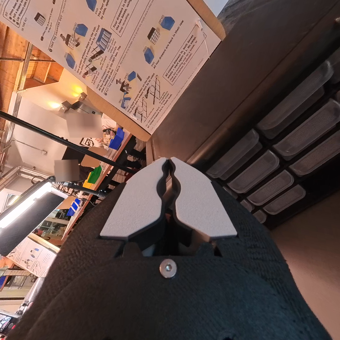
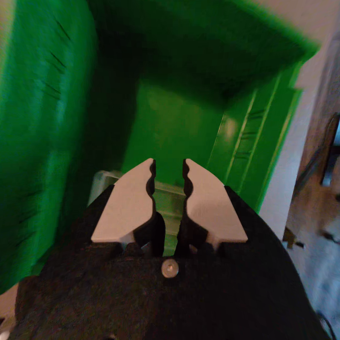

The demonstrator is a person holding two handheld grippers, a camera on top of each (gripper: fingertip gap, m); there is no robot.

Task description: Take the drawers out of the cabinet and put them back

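Note:
My left gripper [image 1: 169, 159] is shut and empty, its tips on the flat top of the dark cabinet [image 1: 239, 88]. The cabinet's front with several clear drawers [image 1: 266, 165] runs along the right of the left wrist view. My right gripper [image 2: 169, 161] hangs inside a green bin [image 2: 174, 119], its jaws a narrow gap apart on a clear ribbed drawer [image 2: 169, 202]. The drawer shows between and below the fingers, with one corner [image 2: 100, 181] sticking out at the left. The right wrist view is blurred by motion.
A printed instruction sheet [image 1: 128, 55] on a wooden board stands behind the cabinet. Beyond it are long tables with blue, green and yellow bins [image 1: 93, 175], a black pole [image 1: 55, 137] and people. The green bin's walls close in around my right gripper.

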